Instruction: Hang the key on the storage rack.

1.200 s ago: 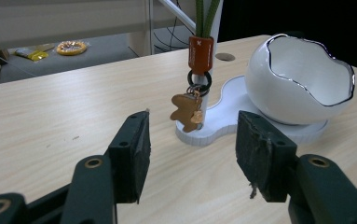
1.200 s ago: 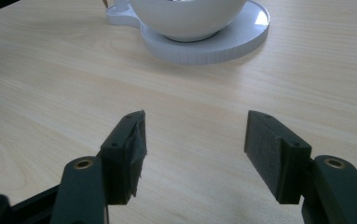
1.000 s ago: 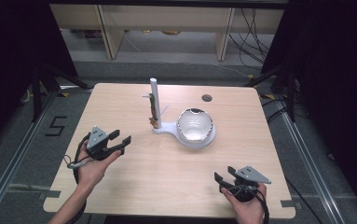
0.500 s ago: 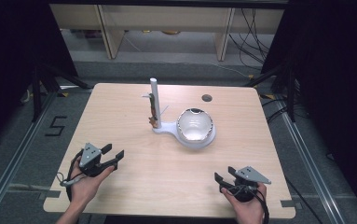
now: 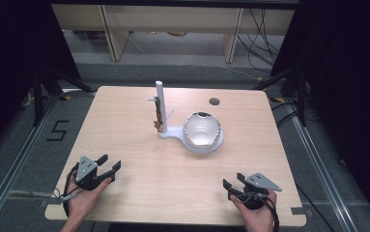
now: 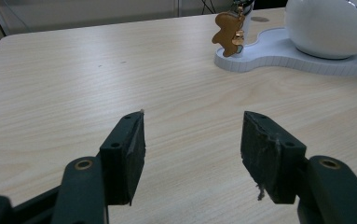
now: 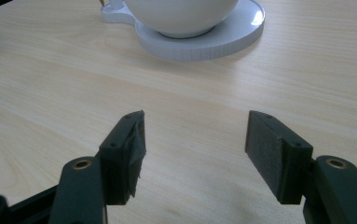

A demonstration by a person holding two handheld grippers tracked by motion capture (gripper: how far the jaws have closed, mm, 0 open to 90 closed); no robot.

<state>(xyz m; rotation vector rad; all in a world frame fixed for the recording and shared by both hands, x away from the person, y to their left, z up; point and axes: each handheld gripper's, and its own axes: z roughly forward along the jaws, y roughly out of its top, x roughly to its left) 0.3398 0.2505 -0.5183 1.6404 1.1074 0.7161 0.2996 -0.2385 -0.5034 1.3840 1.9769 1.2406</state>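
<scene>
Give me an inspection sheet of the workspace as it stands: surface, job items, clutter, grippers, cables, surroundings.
Surface: light wooden table, with a small round hole near the far edge.
Job's things: white stand with an upright post, holding a white bowl; a brown figure-shaped charm hangs beside the post.
Clutter: nothing seen.
Grippers: left gripper open, near the front left corner; right gripper open, near the front right; both hold nothing.
Cables: a black cable loops at the left hand; more run on the floor behind the table.
Surroundings: wooden shelving behind; a "5" is marked on the floor at left.
</scene>
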